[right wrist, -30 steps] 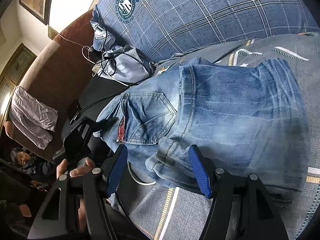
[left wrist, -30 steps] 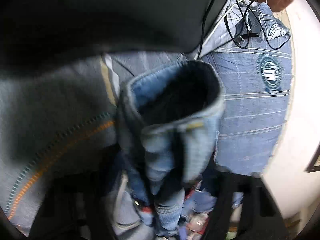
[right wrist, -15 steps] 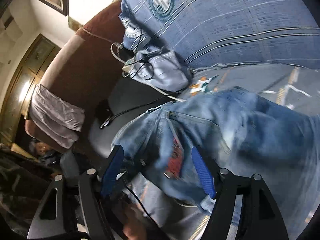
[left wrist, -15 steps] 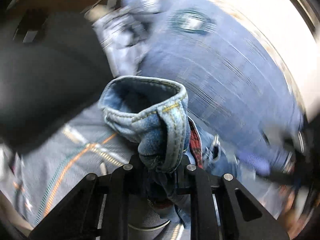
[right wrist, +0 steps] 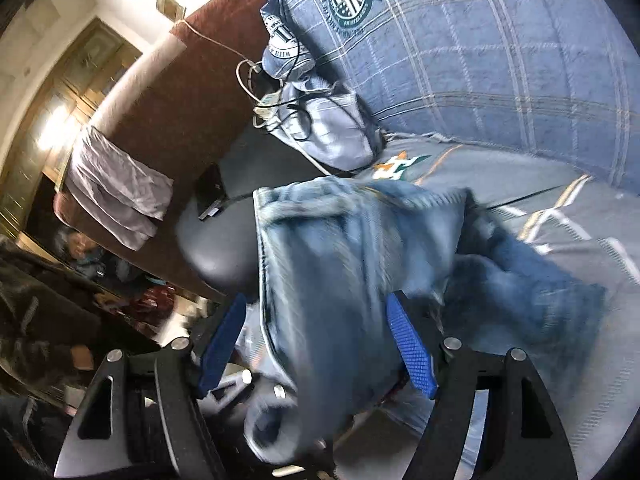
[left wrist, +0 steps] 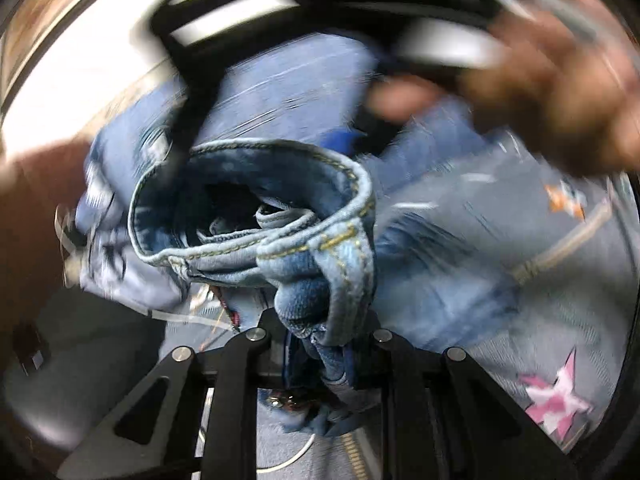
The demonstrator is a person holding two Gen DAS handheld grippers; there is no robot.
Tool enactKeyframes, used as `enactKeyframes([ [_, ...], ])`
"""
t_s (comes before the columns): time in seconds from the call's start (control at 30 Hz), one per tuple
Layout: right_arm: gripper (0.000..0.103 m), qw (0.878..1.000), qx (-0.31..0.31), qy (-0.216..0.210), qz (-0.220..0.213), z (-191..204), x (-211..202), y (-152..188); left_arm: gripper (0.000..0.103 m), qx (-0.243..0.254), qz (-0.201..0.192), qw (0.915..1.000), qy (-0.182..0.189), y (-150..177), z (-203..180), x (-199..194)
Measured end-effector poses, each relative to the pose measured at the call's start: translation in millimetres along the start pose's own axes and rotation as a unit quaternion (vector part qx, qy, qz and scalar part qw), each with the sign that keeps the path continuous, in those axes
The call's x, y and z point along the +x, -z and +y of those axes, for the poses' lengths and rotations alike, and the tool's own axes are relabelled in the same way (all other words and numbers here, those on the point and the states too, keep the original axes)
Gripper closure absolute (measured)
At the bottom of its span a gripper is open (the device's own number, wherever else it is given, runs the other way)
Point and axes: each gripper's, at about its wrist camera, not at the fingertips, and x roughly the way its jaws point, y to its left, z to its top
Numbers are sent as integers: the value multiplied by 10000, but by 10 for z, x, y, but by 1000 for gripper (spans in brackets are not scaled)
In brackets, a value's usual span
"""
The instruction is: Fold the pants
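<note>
The blue jeans (left wrist: 320, 240) are lifted off the bed. My left gripper (left wrist: 320, 332) is shut on the jeans' waistband, which curls open in front of the camera. In the right wrist view the jeans (right wrist: 340, 260) hang blurred between the blue pads (right wrist: 412, 348) of my right gripper (right wrist: 316, 344), which is open with its jaws wide on either side of the cloth. The right gripper and the hand holding it (left wrist: 540, 80) show blurred at the top of the left wrist view.
A grey patterned bedspread (right wrist: 560, 208) lies under the jeans. A blue plaid pillow (right wrist: 480, 60) is behind, with tangled cables (right wrist: 280, 108) beside it. A brown headboard (right wrist: 160, 100) with a grey cloth (right wrist: 116, 188) stands at left. A dark pillow (right wrist: 224, 240) lies near.
The left gripper has swung the waistband up and round toward the right gripper. The jeans have moved between the right gripper's open pads. Both views are motion-blurred.
</note>
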Motion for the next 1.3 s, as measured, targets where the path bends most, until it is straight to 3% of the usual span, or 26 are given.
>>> enactKeyframes([
  [0.13, 27, 9990, -163, 415, 25, -47, -121, 87, 83, 371, 114, 9992, 103, 12, -140, 37],
  [0.23, 24, 9980, -393, 495, 89, -47, -166, 215, 83, 561, 122, 9983, 142, 24, -199, 8],
  [0.3, 22, 9953, -567, 736, 261, -1, -108, 231, 83, 785, 132, 9968, 65, 30, -280, 10],
  [0.4, 22, 9795, -1077, 1480, 836, 118, 115, 203, 83, 1007, 182, 9948, -16, 13, -401, 28],
  [0.43, 27, 9696, -1251, 1828, 1043, 129, 206, 205, 83, 1009, 207, 9947, -7, 12, -406, 45],
  [0.5, 48, 9575, -1350, 2227, 1241, 101, 303, 223, 83, 1011, 286, 9945, 22, 13, -396, 57],
  [0.53, 68, 9542, -1311, 2385, 1246, 65, 296, 225, 83, 1055, 307, 9939, 11, 23, -374, 63],
  [0.57, 79, 9605, -1106, 2265, 1176, 11, 234, 208, 83, 1088, 252, 9937, -44, 33, -349, 46],
  [0.67, 89, 9854, -571, 1497, 584, -113, -49, 175, 83, 648, 110, 9978, 50, -83, -117, -84],
  [0.73, 90, 9934, -330, 1094, 81, -178, -254, 184, 82, 155, 61, 9993, 330, -230, 19, -137],
  [0.8, 90, 9969, 26, 739, -283, -319, -428, 198, 82, 26, -39, 9990, 440, -330, -2, -176],
  [0.9, 90, 9948, 661, 411, -655, -645, -589, 288, 70, -42, 83, 9976, 691, -462, -200, -77],
  [1.0, 89, 9845, 1529, 203, -834, -1231, -576, 563, 61, 91, 502, 9935, 1022, -431, -423, 70],
  [1.1, 71, 9598, 2567, -80, -1136, -1825, -469, 1003, 56, 289, 861, 9850, 1464, -259, -663, 157],
  [1.13, 62, 9527, 2834, 0, -1101, -1976, -396, 1150, 51, 332, 892, 9833, 1549, -208, -710, 150],
  [1.17, 60, 9463, 3073, 217, -977, -2026, -338, 1206, 48, 345, 869, 9826, 1605, -173, -732, 125],
  [1.23, 58, 9515, 2863, 413, -1047, -1945, -363, 1134, 39, 301, 746, 9835, 1619, -155, -725, 22],
  [1.3, 47, 9558, 2545, 761, -1261, -1791, -441, 1071, 28, -48, 678, 9802, 1858, -185, -588, -72],
])
